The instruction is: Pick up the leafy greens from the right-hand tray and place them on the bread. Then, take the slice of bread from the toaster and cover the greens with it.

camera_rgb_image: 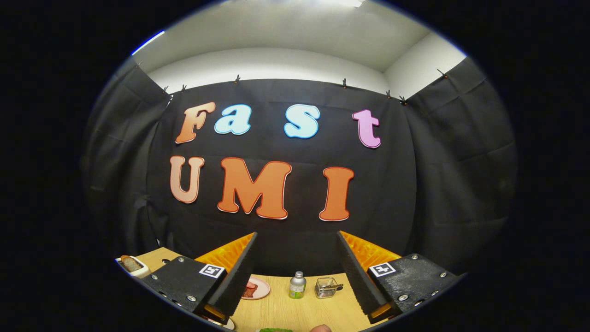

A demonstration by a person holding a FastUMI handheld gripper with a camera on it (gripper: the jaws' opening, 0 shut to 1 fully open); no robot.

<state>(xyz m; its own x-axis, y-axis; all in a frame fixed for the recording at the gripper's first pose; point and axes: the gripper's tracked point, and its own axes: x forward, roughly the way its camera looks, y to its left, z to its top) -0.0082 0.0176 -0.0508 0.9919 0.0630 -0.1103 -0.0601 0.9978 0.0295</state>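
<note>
My gripper (297, 240) is held high above the wooden table (295, 313), its fingers spread wide and open with nothing between them. A white toaster (133, 266) stands far off beyond the left finger, with a brown slice of bread (131, 263) sticking out of its top. A pink plate (256, 289) with a reddish-brown piece of food on it peeks out beside the left finger. A sliver of leafy greens (275, 330) shows on the table below the fingers, nearest to me.
A small bottle (297, 285) with a green label and silver cap stands on the table between the fingers. Right of it sits a small clear container (327, 287). A fingertip (321, 328) shows beside the greens. The black cloth wall rises behind the table.
</note>
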